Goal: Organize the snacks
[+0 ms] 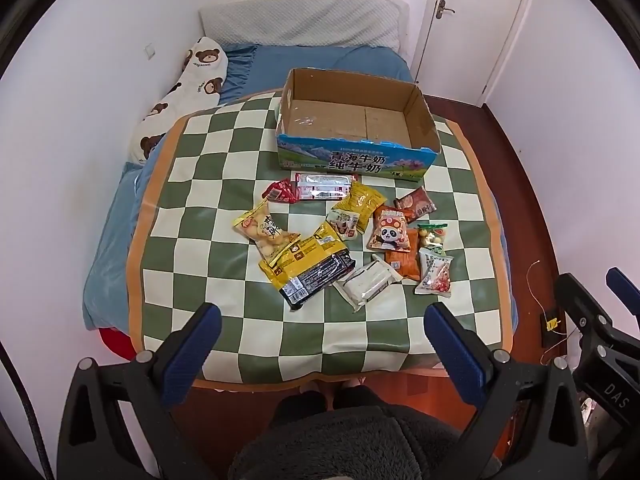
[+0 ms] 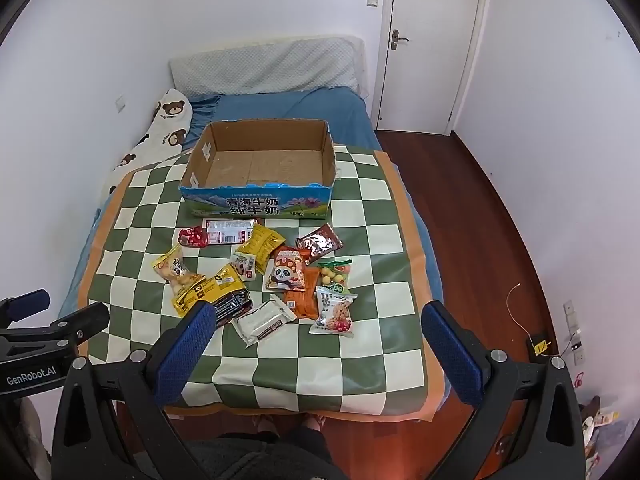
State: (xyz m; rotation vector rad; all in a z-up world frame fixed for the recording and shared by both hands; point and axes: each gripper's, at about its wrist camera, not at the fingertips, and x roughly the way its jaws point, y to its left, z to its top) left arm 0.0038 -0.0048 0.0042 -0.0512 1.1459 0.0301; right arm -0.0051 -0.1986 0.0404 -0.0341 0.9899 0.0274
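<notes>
Several snack packets lie in a loose pile (image 1: 344,236) on a green-and-cream checkered table (image 1: 200,184), also in the right wrist view (image 2: 264,280). Among them are a panda packet (image 1: 390,234), a black-and-yellow bag (image 1: 308,268) and a white packet (image 1: 368,282). An open, empty cardboard milk box (image 1: 356,132) stands behind them, also in the right wrist view (image 2: 260,168). My left gripper (image 1: 320,344) is open and empty above the table's near edge. My right gripper (image 2: 316,344) is open and empty, to the right of the left one.
A bed with a blue sheet (image 1: 312,60), a bear-print pillow (image 1: 180,92) and a white headboard lies behind the table. A white door (image 2: 432,44) and red wood floor (image 2: 480,240) are at the right. My legs are under the table's near edge.
</notes>
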